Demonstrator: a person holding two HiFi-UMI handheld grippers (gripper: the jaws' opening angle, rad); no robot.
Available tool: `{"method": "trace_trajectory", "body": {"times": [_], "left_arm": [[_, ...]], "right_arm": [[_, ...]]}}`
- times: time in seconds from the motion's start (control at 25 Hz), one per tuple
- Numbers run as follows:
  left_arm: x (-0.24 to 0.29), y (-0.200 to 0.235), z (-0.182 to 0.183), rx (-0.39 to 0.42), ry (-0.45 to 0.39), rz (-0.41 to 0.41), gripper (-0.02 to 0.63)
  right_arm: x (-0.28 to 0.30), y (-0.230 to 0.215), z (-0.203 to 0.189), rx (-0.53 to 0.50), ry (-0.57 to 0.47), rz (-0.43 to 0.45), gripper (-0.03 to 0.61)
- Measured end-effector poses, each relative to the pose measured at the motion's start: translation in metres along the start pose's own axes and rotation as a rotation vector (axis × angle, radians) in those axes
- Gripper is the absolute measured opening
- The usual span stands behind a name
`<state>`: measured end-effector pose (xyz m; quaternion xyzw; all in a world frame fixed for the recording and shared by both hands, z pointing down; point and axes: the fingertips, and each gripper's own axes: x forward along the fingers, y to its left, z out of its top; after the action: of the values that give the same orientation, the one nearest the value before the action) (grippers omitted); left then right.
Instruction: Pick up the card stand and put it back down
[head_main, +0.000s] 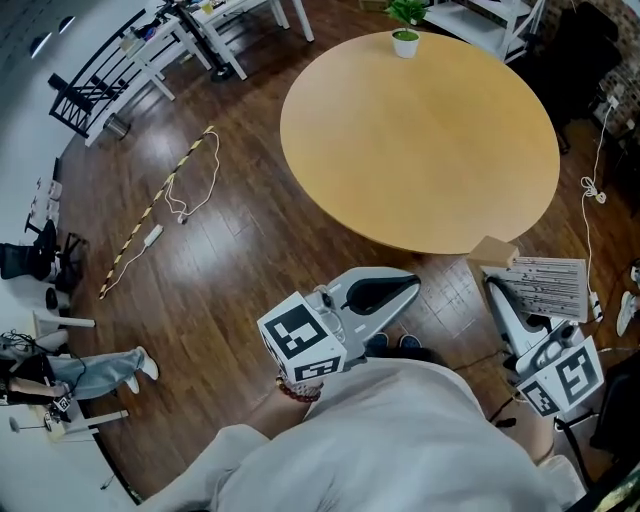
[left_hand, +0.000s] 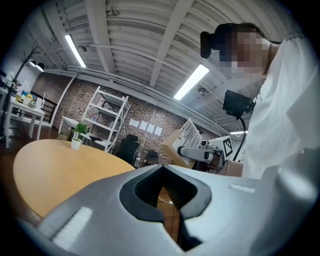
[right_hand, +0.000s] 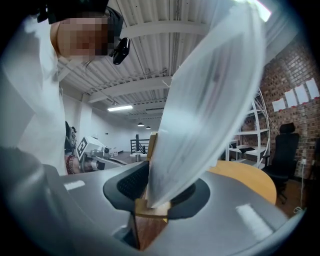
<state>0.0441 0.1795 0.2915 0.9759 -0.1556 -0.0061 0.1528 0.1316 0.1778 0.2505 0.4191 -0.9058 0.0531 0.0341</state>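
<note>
right hand-held gripper clamps the card stand, tipped over, card pointing right.

I stand on a dark plank floor beside a round wooden table with a small potted plant at its far edge. White shelving lines a brick wall. A black office chair sits nearby, and long strip lights hang under the ribbed ceiling.

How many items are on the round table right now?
1: a potted plant at the far edge of the table. The card stand is off it, in the right gripper.
</note>
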Motion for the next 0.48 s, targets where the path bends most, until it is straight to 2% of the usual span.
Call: {"method": "trace_trajectory", "body": {"times": [0.32, 0.48], "left_arm": [[-0.043, 0.032, -0.01, -0.052, 0.006, 0.047, -0.009], [-0.068, 0.048, -0.014, -0.038, 0.018, 0.091, -0.009]], "right_arm": [[0.042, 0.004, -0.02, 0.043, 0.052, -0.004, 0.118], [0.063, -0.001, -0.026, 0.047, 0.08, 0.001, 0.118]]}}
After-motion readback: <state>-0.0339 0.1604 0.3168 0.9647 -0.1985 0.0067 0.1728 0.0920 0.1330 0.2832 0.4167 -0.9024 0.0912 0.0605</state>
